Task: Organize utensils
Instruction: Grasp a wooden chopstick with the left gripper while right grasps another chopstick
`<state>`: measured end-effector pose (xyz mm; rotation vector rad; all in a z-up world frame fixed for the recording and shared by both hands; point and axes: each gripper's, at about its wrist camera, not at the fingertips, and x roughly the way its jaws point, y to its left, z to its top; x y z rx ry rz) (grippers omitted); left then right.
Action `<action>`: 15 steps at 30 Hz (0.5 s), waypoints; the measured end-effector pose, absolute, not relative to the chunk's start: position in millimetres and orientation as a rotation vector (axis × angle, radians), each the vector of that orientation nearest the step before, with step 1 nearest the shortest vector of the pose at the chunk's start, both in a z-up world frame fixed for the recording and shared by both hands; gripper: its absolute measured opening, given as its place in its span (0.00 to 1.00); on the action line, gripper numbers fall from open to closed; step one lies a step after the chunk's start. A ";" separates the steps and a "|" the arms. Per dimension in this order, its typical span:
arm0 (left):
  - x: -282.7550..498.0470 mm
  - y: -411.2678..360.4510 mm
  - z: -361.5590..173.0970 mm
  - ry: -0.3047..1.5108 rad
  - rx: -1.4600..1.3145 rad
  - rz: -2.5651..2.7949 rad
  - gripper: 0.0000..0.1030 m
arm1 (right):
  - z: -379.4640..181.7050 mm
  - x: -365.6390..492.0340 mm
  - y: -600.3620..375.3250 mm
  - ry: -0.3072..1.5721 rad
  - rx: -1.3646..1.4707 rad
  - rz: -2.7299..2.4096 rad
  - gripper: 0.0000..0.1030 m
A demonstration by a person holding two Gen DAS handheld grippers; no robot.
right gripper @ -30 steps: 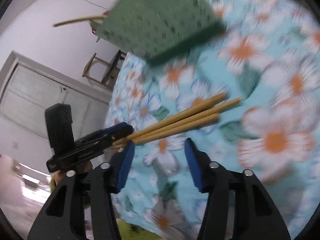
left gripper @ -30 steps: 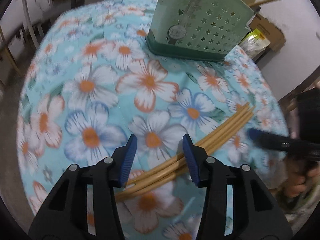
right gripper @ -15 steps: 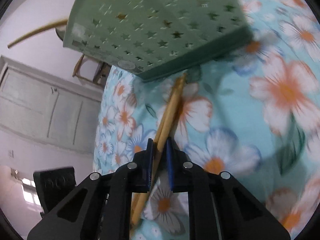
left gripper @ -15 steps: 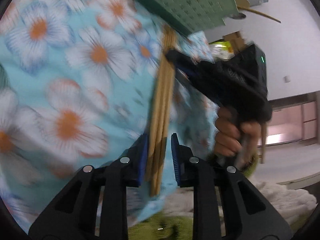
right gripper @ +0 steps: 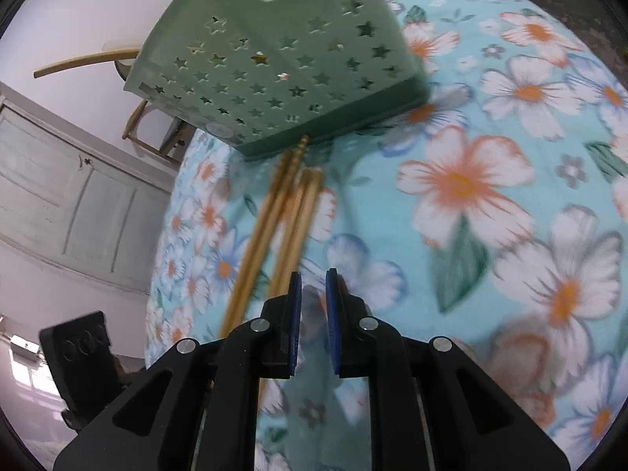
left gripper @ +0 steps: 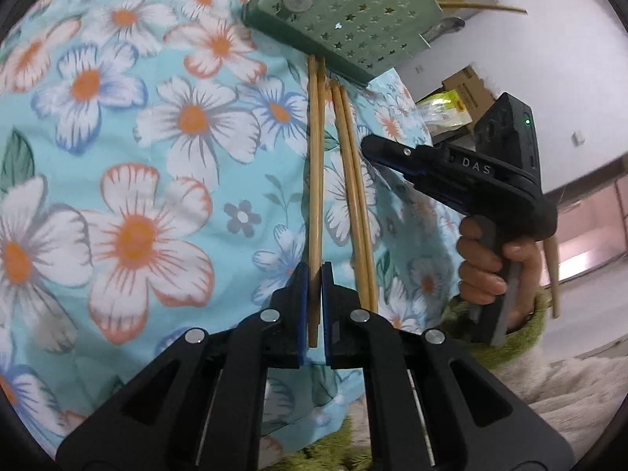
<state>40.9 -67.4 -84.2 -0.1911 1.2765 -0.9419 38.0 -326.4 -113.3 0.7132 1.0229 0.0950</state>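
Observation:
Several wooden chopsticks lie on the flowered tablecloth (left gripper: 157,157), their far tips at the foot of a green star-punched utensil holder (left gripper: 353,11). My left gripper (left gripper: 314,274) is shut on one pair of chopsticks (left gripper: 315,180) near their close end. A second pair (left gripper: 355,196) lies loose just to the right. My right gripper (left gripper: 367,145), held by a hand (left gripper: 486,271), has its tip beside that loose pair. In the right wrist view my right gripper (right gripper: 314,298) shows only a narrow slit with nothing in it. The blurred chopsticks (right gripper: 271,216) run to its left toward the holder (right gripper: 274,66).
A wooden spoon handle (left gripper: 482,6) sticks out of the holder. The table's edge drops away close on the right. Past it sit a cardboard box (left gripper: 467,86) and a yellow-green packet (left gripper: 443,110). White panelled doors (right gripper: 59,196) and a wooden chair (right gripper: 145,129) stand behind.
My left jaws have closed onto one pair of chopsticks. The bundle has split into two pairs. My right gripper, closed on chopsticks half a second ago, now sits off to their side.

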 end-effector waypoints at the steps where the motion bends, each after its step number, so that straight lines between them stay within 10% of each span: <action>1: 43.9 -64.5 -81.5 1.273 -0.179 -0.939 0.05 | -113.7 36.3 -325.4 1.024 0.710 0.096 0.13; 15: 83.3 -86.4 -62.1 1.212 -0.126 -0.918 0.26 | -118.0 41.6 -311.2 1.016 0.772 0.148 0.16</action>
